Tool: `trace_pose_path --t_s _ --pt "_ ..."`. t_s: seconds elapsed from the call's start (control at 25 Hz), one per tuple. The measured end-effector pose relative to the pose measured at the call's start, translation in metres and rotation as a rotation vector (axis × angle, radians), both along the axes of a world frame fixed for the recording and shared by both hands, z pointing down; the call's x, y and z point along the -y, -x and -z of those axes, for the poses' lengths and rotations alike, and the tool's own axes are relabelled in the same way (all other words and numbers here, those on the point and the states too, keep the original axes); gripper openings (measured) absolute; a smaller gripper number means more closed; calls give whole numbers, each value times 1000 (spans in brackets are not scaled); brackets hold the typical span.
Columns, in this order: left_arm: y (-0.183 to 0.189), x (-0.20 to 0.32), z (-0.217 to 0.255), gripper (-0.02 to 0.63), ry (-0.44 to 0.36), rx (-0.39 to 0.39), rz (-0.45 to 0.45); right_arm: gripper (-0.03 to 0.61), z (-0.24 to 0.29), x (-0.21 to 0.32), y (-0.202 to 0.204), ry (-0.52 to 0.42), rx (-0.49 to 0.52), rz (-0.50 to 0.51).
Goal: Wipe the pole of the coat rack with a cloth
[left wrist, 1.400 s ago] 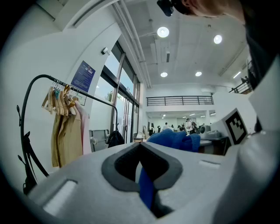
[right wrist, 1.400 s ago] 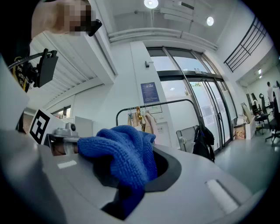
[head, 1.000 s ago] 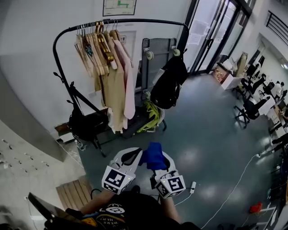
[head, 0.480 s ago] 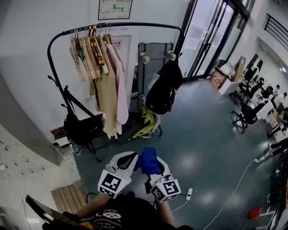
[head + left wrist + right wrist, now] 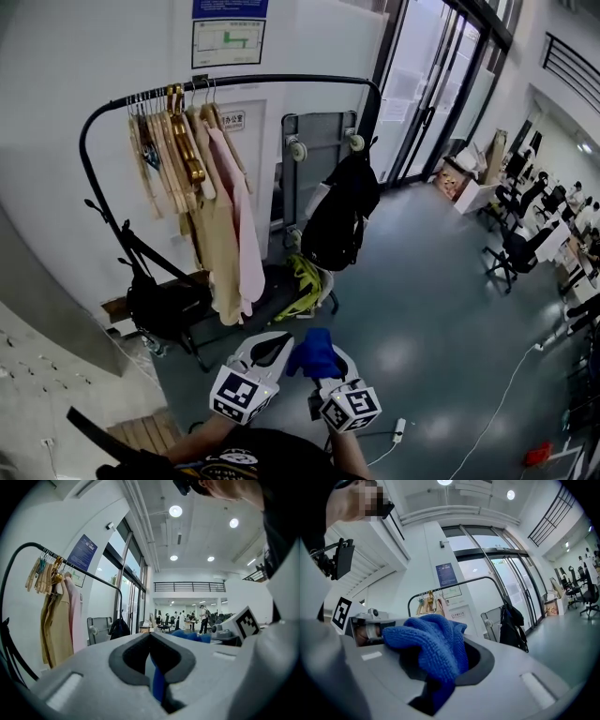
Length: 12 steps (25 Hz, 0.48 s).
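The coat rack's black curved pole (image 5: 234, 82) runs across the top of the rack, some way ahead of both grippers; it also shows as the pole (image 5: 98, 577) and the pole (image 5: 473, 581) in the gripper views. A blue cloth (image 5: 314, 352) bunches out of my right gripper (image 5: 325, 363), which is shut on it; up close the cloth (image 5: 436, 644) fills the right gripper (image 5: 445, 667). My left gripper (image 5: 278, 341) sits beside it with jaws together. In the left gripper view the left gripper (image 5: 151, 637) is shut, with a thin blue strip in its gap.
Hangers with beige and pink clothes (image 5: 216, 216) crowd the pole's left half; a black jacket (image 5: 342, 211) hangs at its right end. A grey cart (image 5: 319, 150), a black bag (image 5: 164, 305) and a yellow-green item (image 5: 305, 281) stand under the rack. Office chairs (image 5: 516, 248) are at right.
The head view has tilted up, so the rack sits lower and further left in the frame. Both grippers stay together low in the frame, the cloth still in the right one.
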<state>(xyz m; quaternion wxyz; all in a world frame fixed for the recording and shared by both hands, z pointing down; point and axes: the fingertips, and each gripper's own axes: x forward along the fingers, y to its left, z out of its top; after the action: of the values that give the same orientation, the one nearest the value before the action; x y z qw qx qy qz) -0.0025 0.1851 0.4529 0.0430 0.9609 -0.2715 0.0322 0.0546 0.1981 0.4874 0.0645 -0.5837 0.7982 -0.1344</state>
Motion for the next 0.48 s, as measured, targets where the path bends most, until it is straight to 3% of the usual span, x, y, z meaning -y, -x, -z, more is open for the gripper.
trace_pose_path --t_s 0.2,0.28,0.48 --pt "17 80 16 3 -45 -17 26 72 15 101 13 -35 -46 35" --pt "25 116 21 3 -38 -28 20 72 32 141 23 -73 -64 37" --pt "29 190 49 3 -106 -34 -20 72 67 224 37 -155 -91 31"
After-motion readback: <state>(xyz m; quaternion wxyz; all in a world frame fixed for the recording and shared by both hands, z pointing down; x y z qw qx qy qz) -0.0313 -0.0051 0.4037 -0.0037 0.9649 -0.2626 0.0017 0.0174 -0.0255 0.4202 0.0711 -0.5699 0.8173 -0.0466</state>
